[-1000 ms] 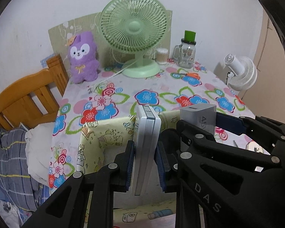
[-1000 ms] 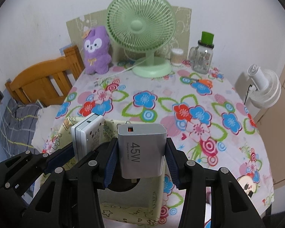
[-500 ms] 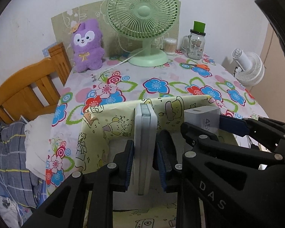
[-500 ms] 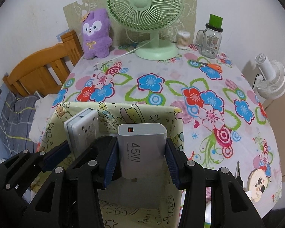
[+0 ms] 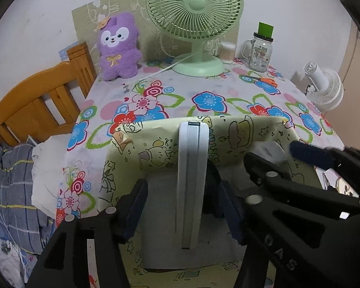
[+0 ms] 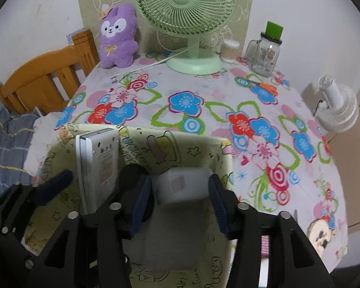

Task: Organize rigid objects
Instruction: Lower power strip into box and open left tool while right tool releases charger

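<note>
Black skeletal fingers point(image 5: 132, 206), blue ribbed pads point(image 6: 139, 199), silver screws, white "DAS" lettering.

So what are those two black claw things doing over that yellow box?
A person holds a gripper in each hand, tidying things into the yellow cartoon box. The left gripper has just been opening around a flat white power strip standing in the box. The right gripper has just been opening too, and the white charger sits loose between its pads.

green desk fan point(image 5: 194, 9) stands at the back of the floral-clothed counter point(image 5: 211, 100), purple plush toy point(image 5: 118, 45) to its left. glass jar with a green lid point(image 5: 261, 48) sits right of the fan, cotton swabs point(image 5: 226, 52) between them. orange scissors point(image 5: 267, 81) lie near the jar. white fan point(image 5: 324, 88) and wooden bedframe point(image 5: 36, 100) flank the counter.
</note>
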Demonstrator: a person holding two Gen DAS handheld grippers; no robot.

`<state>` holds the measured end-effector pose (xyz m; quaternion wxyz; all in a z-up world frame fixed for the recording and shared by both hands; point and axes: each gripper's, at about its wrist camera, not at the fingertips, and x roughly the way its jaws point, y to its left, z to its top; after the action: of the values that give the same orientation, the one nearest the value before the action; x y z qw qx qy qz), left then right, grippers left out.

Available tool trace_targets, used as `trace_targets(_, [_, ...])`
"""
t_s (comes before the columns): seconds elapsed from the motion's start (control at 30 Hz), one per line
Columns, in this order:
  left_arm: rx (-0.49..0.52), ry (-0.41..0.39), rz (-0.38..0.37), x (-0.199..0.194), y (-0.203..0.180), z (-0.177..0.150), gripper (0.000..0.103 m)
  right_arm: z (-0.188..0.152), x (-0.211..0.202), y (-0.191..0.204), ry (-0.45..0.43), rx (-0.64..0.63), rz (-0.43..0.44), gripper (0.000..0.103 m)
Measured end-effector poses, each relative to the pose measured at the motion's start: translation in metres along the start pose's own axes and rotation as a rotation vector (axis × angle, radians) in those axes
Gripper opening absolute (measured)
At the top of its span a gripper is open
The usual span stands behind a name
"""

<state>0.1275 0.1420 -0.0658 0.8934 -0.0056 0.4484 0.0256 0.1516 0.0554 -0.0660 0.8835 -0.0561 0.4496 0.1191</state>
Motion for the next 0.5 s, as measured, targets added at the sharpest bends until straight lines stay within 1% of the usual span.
trace_targets(0.03, [0.001, -0.002, -0.001, -0.001, 0.0, 0.0, 0.07, 0.0, 0.0, 0.0, -0.004, -0.004, 0.002, 0.065])
trace_targets(0.2, [0.003, -0.018, -0.003, -0.007, -0.001, -0.001, 0.08, -0.001, -0.006, 0.0, -0.018, -0.008, 0.008, 0.069])
trace_targets(0.33, [0.007, -0.04, -0.008, -0.017, -0.004, -0.002, 0.082, -0.003, -0.015, -0.002, -0.039, -0.004, 0.02, 0.071])
trace_targets(0.37, [0.012, -0.045, -0.007, -0.019, -0.005, -0.002, 0.083, -0.003, -0.017, -0.002, -0.043, -0.002, 0.016, 0.077])
trace_targets(0.4, [0.018, -0.051, -0.005, -0.021, -0.007, -0.003, 0.084, -0.004, -0.019, -0.003, -0.05, 0.0, 0.0, 0.079])
trace_targets(0.43, [0.02, -0.057, -0.006, -0.023, -0.009, -0.003, 0.084, -0.005, -0.022, -0.004, -0.058, -0.001, -0.011, 0.081])
trace_targets(0.5, [0.022, -0.067, -0.008, -0.028, -0.011, -0.004, 0.086, -0.006, -0.028, -0.005, -0.076, -0.003, -0.016, 0.081])
